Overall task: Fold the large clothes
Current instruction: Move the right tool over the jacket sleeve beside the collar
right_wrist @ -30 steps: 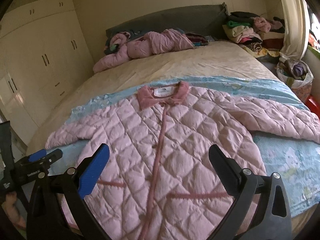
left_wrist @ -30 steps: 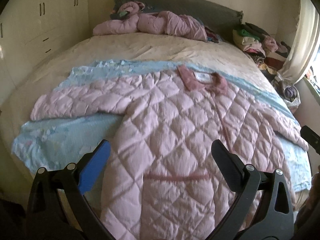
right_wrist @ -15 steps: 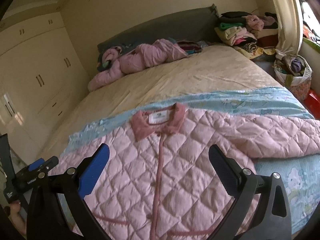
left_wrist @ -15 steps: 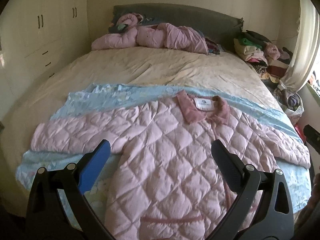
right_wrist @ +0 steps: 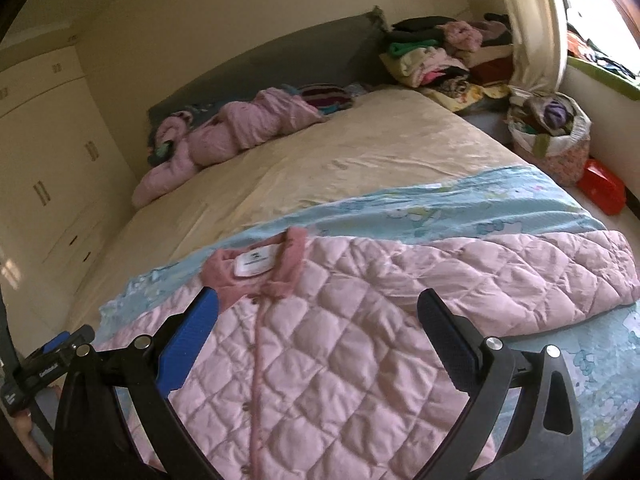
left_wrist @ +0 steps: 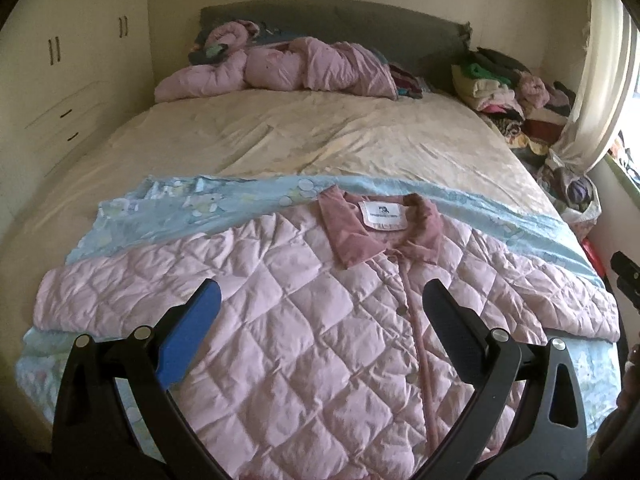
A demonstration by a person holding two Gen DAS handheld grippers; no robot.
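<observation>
A large pink quilted jacket (left_wrist: 304,320) lies flat, front up, on a light blue sheet (left_wrist: 192,208) at the foot of the bed, both sleeves spread out sideways. It has a darker pink collar (left_wrist: 352,232) with a white label. It also shows in the right wrist view (right_wrist: 328,352), its right sleeve (right_wrist: 540,276) stretched to the right. My left gripper (left_wrist: 320,300) is open and empty above the jacket's chest. My right gripper (right_wrist: 318,308) is open and empty above the jacket below the collar (right_wrist: 256,276).
The bed (left_wrist: 320,136) has a beige cover. A crumpled pink garment (left_wrist: 280,68) lies by the grey headboard. Stacked clothes (left_wrist: 504,84) sit at the far right. A bag of clothes (right_wrist: 552,128) and a red box (right_wrist: 600,188) stand right of the bed. Wardrobes (right_wrist: 40,168) line the left wall.
Both grippers have tilted up and moved toward the collar end of the jacket; the collar now sits lower and nearer in both views. Both stay open.
</observation>
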